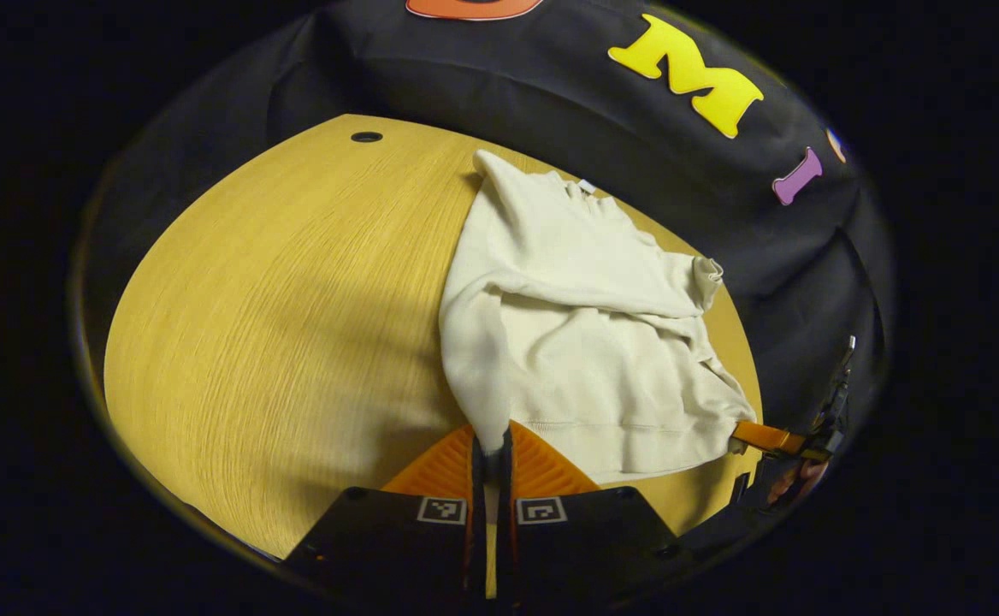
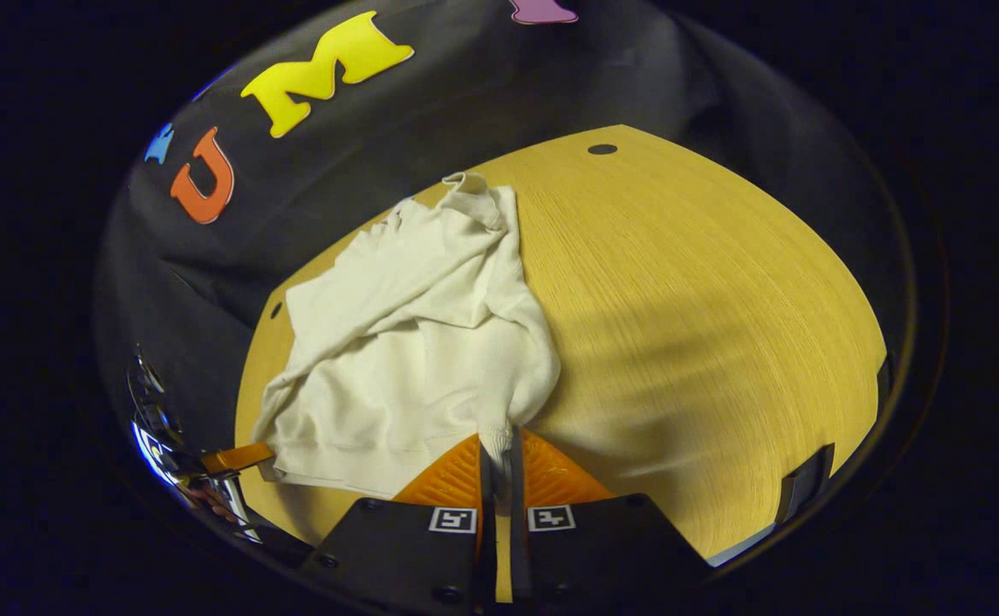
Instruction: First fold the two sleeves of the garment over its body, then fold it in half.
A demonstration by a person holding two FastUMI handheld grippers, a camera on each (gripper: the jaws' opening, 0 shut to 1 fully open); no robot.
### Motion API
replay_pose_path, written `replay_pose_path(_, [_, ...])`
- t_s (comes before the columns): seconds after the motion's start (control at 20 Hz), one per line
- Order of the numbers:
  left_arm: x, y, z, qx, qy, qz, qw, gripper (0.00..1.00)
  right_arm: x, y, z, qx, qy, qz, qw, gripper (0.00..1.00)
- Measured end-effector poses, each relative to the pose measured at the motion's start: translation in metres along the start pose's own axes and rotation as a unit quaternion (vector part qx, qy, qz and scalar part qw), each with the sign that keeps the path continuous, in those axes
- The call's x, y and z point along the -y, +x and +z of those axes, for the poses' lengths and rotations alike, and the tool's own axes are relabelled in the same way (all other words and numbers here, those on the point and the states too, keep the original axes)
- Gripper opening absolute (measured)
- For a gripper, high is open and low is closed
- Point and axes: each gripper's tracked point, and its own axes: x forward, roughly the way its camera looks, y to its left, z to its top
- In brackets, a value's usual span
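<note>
With both sleeves seemingly folded in, the left gripper (image 1: 491,449) and right gripper (image 2: 499,449) each pinch a hem corner of the garment (image 1: 585,334), which could slip out and spoil the half-fold.

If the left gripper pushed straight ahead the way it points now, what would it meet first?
The cream garment itself: the left gripper is shut on its near hem corner, so more of that cloth lies directly ahead, then probably the wooden table.

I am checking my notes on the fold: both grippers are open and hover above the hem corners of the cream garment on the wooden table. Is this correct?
Not quite: both grippers are shut on the garment, not open above it. The left gripper view shows the left gripper pinching one hem corner; the right gripper view shows the right gripper pinching the other. The wooden table is correct.
</note>
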Motion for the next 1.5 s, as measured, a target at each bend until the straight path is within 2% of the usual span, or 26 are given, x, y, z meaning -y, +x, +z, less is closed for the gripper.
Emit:
replay_pose_path(0.1, [0.016,-0.01,0.021,0.024,0.003,-0.018,1.0,0.07,-0.013,-0.01,0.024,0.018,0.013,0.018,1.0,0.07])
replay_pose_path(0.3, [0.04,-0.024,0.066,0.07,0.017,-0.038,0.997,0.07,-0.042,-0.03,0.074,0.055,-0.01,0.045,0.997,0.07])
replay_pose_path(0.4, [0.059,-0.029,0.093,0.094,0.024,-0.053,0.994,0.07,-0.059,-0.042,0.101,0.08,-0.039,0.052,0.995,0.07])
replay_pose_path(0.55, [0.081,-0.037,0.137,0.138,0.04,-0.073,0.987,0.07,-0.09,-0.049,0.146,0.12,-0.117,0.057,0.984,0.07])
replay_pose_path(0.65, [0.088,-0.053,0.159,0.157,0.031,-0.089,0.983,0.07,-0.104,-0.056,0.163,0.13,-0.119,0.076,0.981,0.07])
replay_pose_path(0.8, [0.098,-0.045,0.209,0.184,0.025,-0.09,0.979,0.07,-0.121,-0.054,0.206,0.144,-0.114,0.083,0.98,0.07])
replay_pose_path(0.9, [0.09,-0.04,0.233,0.192,0.01,-0.088,0.977,0.07,-0.132,-0.036,0.238,0.146,-0.119,0.082,0.979,0.07])
replay_pose_path(1.1, [0.082,0.019,0.284,0.188,-0.033,-0.078,0.979,0.07,-0.126,0.03,0.278,0.117,-0.086,0.077,0.986,0.07])
replay_pose_path(1.3, [0.061,0.102,0.299,0.165,-0.016,-0.046,0.985,0.07,-0.11,0.119,0.282,0.082,-0.06,0.054,0.993,0.07])
replay_pose_path(1.5, [0.056,0.156,0.306,0.152,0.008,-0.024,0.988,0.07,-0.101,0.188,0.284,0.067,-0.088,0.027,0.994,0.07])
